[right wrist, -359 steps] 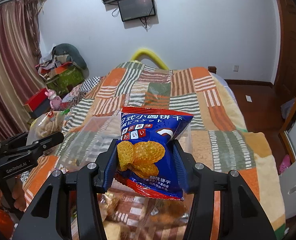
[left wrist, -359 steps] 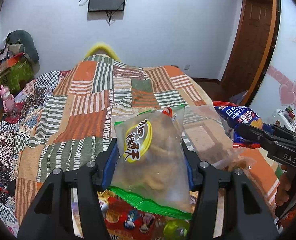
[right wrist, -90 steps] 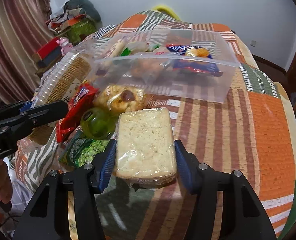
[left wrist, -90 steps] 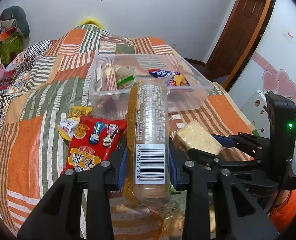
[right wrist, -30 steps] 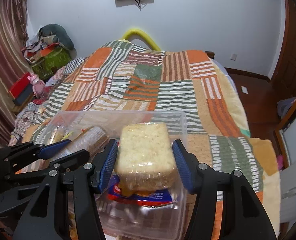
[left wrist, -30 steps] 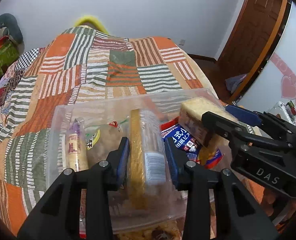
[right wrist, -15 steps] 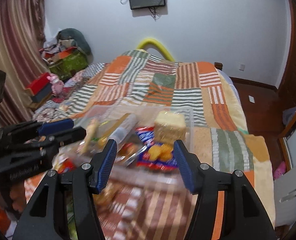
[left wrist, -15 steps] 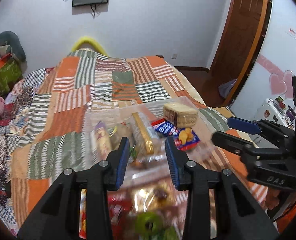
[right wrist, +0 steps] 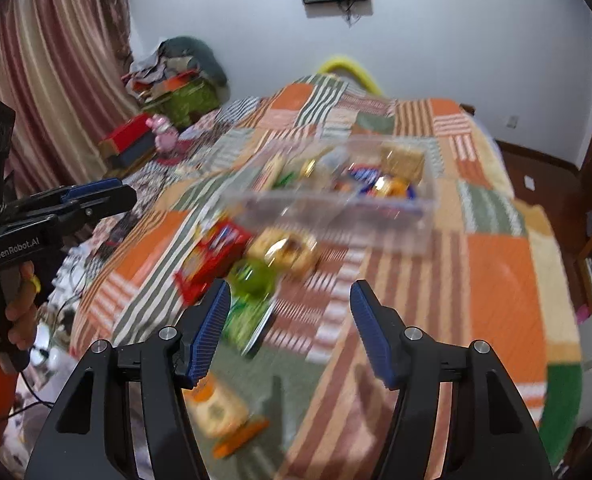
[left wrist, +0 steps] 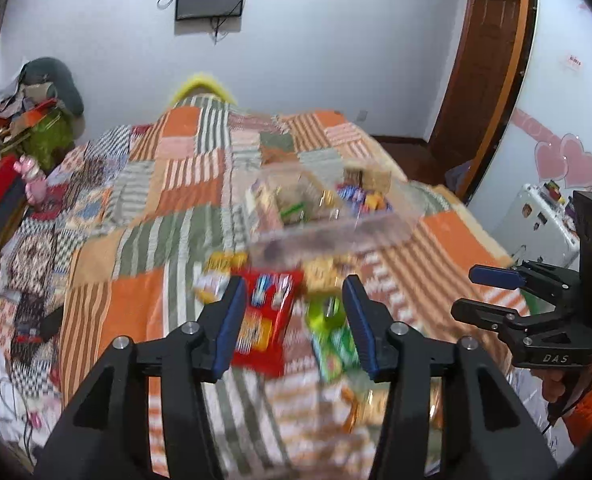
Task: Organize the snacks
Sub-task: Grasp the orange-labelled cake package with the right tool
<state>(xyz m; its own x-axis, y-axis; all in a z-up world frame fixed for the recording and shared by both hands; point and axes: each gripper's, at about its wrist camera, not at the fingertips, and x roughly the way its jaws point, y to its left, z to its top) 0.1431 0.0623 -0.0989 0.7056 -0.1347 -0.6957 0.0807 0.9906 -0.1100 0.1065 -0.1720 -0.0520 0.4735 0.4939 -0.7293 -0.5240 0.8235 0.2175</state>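
i see a clear, glossy plastic bin [left wrist: 335, 232] on the woven striped cloth bedspread [left wrist: 144, 240], centre frame. the red snack packet [right wrist: 212, 256] looks shiny; my ribbed blue pads [right wrist: 210, 330] look matt.

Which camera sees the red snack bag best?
The left wrist view: the red snack bag lies blurred but face-up between its open tongs. In the right wrist view the bag is smaller, slanted and more blurred, beside the green snack.
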